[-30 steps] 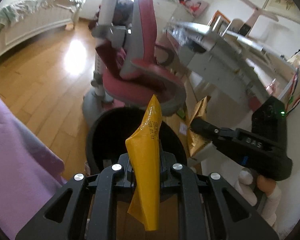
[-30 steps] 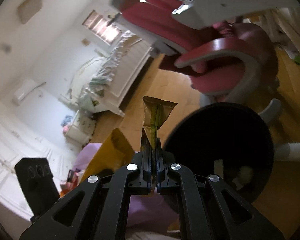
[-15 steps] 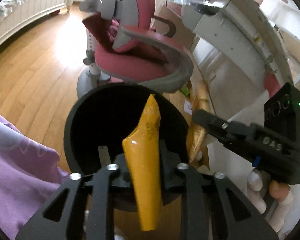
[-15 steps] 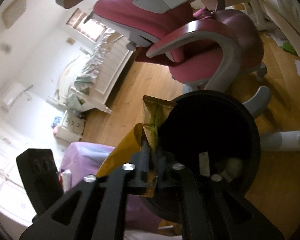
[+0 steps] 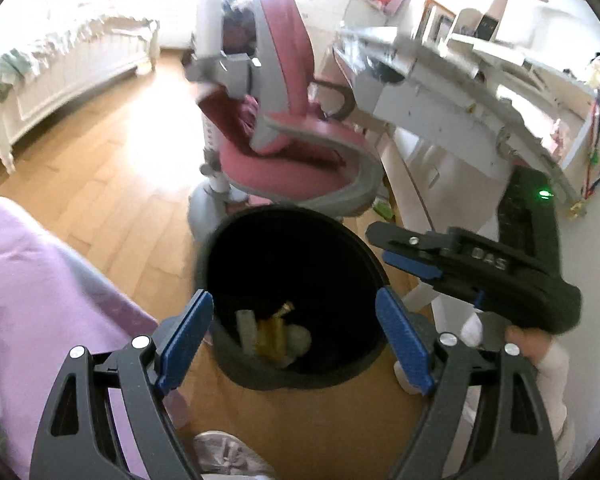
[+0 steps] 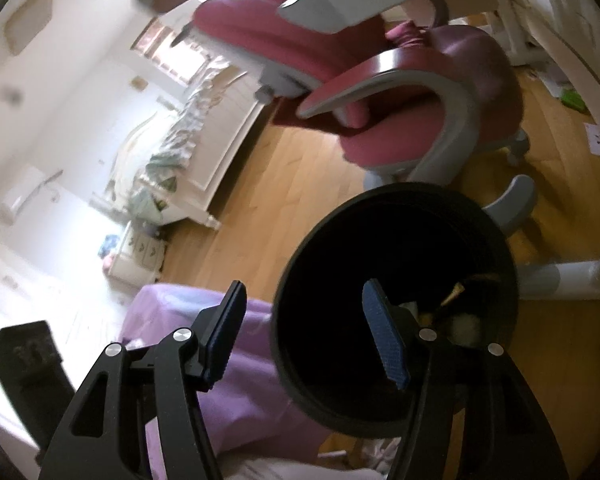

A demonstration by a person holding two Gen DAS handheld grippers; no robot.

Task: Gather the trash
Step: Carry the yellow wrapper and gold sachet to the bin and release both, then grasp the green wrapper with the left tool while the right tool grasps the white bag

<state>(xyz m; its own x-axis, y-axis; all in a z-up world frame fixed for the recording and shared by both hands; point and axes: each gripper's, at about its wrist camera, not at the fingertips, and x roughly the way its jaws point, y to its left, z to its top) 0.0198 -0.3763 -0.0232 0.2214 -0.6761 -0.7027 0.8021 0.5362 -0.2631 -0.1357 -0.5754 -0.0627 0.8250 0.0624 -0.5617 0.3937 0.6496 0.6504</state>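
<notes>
We hold both grippers over the bin (image 5: 296,280), which is our landmark for everything here. Our left gripper (image 5: 296,332) hangs above the near rim with its blue pads spread wide and nothing between them; our right gripper (image 6: 304,332) is likewise released and empty, one pad over the bin's mouth and the other outside the rim, above the purple cloth (image 6: 204,344). In the left view the right tool reaches in from the bin's right side, its tip just past the rim. The trash (image 5: 274,336) lies at the bottom of the bin: a yellowish wrapper among a grey strip and a pale crumpled lump, all resting loosely together. From the right view only a corner of that heap shows, against the bin's far inner wall. We judge the drop step to be finished for these pieces, since both tools are empty and the wrappers sit inside. Beyond the bin stands the pink chair (image 5: 292,148), its base close behind the far rim, and the desk (image 5: 440,92) rises to the right. The next move, as we see it, calls for lifting both tools clear of the rim and turning to look for more litter; a small green scrap (image 5: 382,208) lies on the floor just behind the bin, near the chair's base, and may be a candidate, though we cannot tell what it is.
</notes>
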